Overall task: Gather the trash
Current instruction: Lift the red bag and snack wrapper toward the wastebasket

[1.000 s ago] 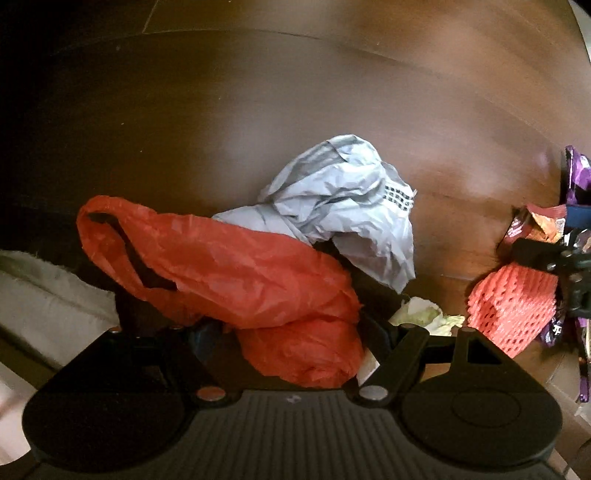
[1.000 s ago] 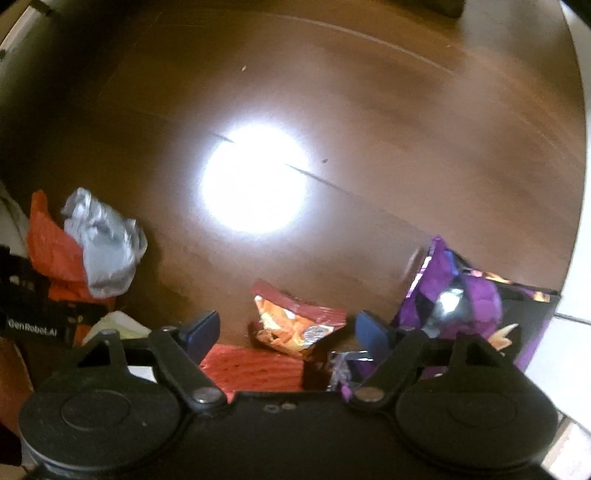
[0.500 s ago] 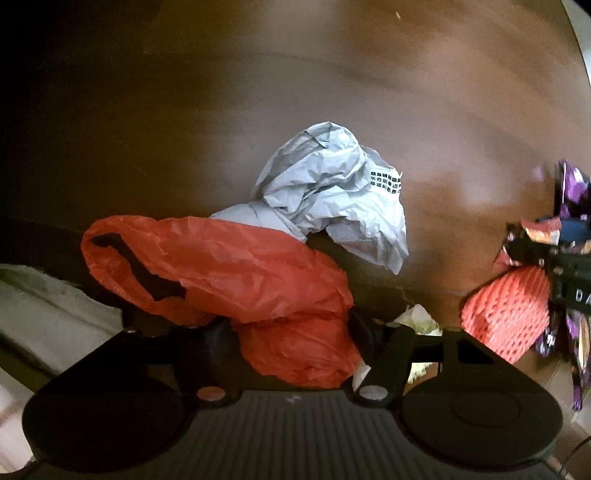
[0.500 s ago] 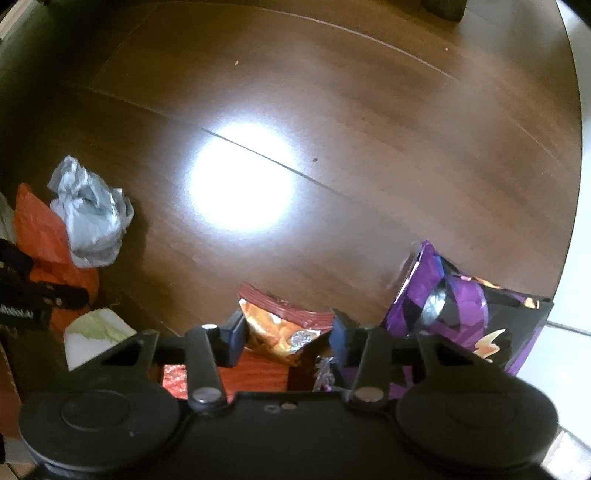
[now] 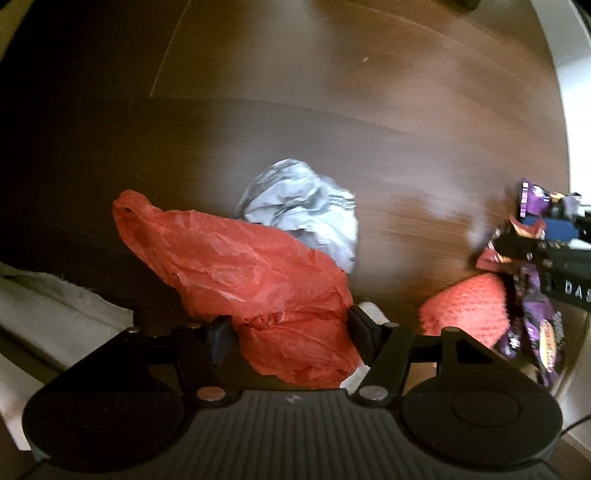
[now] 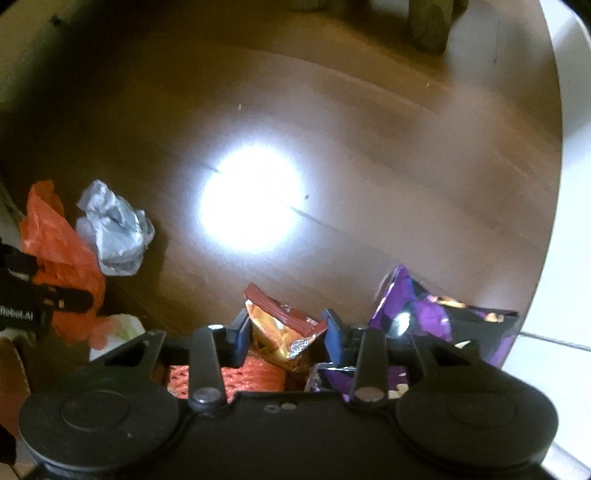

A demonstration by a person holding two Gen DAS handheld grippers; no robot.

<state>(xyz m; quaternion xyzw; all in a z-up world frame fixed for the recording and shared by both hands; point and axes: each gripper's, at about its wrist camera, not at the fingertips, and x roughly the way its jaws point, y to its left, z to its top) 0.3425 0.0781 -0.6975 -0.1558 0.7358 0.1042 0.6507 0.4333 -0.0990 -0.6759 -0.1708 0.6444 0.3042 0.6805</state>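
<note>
My left gripper (image 5: 290,338) is shut on a crumpled red plastic bag (image 5: 251,273), which bulges up and left beyond the fingers. A crumpled grey bag (image 5: 306,214) lies just behind it on the wooden floor. My right gripper (image 6: 288,336) is shut on an orange and red snack wrapper (image 6: 280,328). A purple snack bag (image 6: 439,317) lies right of it and a red foam net (image 6: 240,376) sits under it. In the left wrist view the right gripper (image 5: 554,266) shows at the right edge.
Dark wooden floor (image 6: 369,147) with a bright glare spot (image 6: 251,203). A pale cloth (image 5: 48,314) lies at the left. A white crumpled scrap (image 6: 125,325) sits by the red bag. White tile (image 6: 554,314) borders the right. Furniture legs (image 6: 428,22) stand far back.
Both grippers have closed: the left on the red bag, the right on the orange wrapper. Both have lifted, so the floor looks farther away.
</note>
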